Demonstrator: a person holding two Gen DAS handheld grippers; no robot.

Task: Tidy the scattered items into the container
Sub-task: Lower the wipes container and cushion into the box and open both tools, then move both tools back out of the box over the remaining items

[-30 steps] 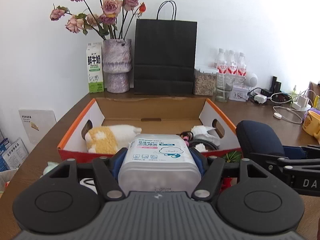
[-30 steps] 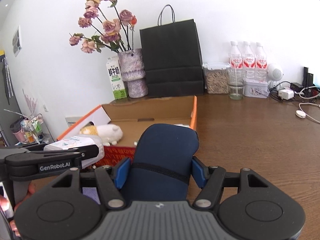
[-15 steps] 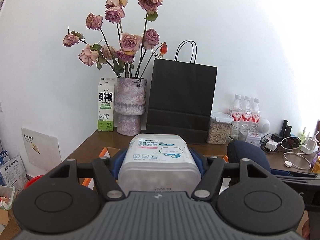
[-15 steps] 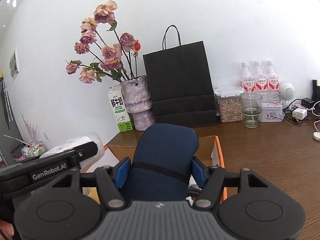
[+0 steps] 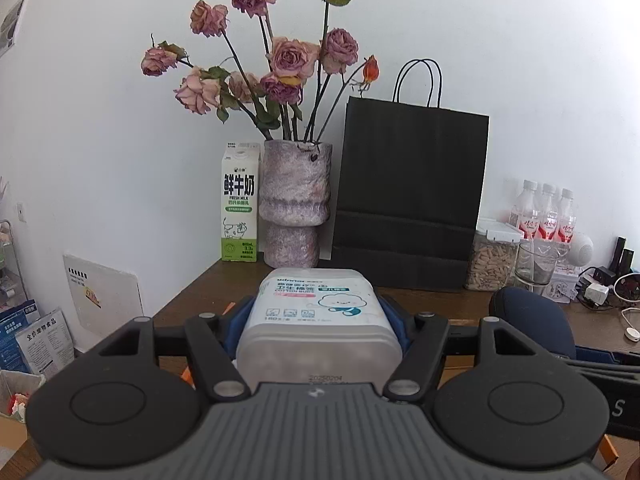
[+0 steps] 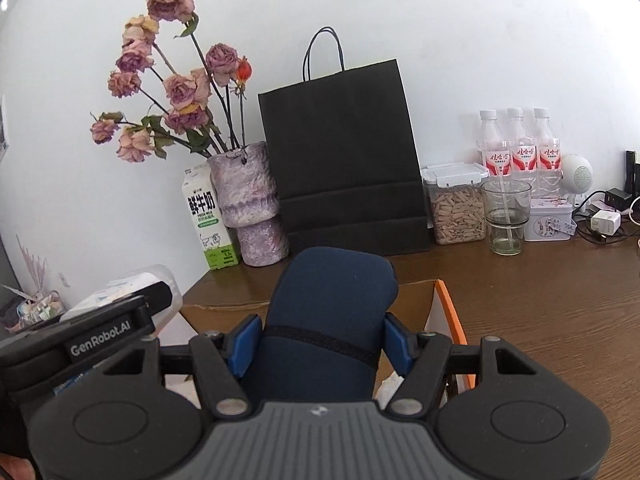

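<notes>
Carried forward over the last second, the left tongs (image 5: 318, 320), clamped on a cotton-bud box (image 5: 318, 322), and the right tongs (image 6: 320, 340), clamped on a navy pouch (image 6: 328, 320), now hang above the orange-edged cardboard box (image 6: 450, 312), apparently ready to drop both in.
</notes>
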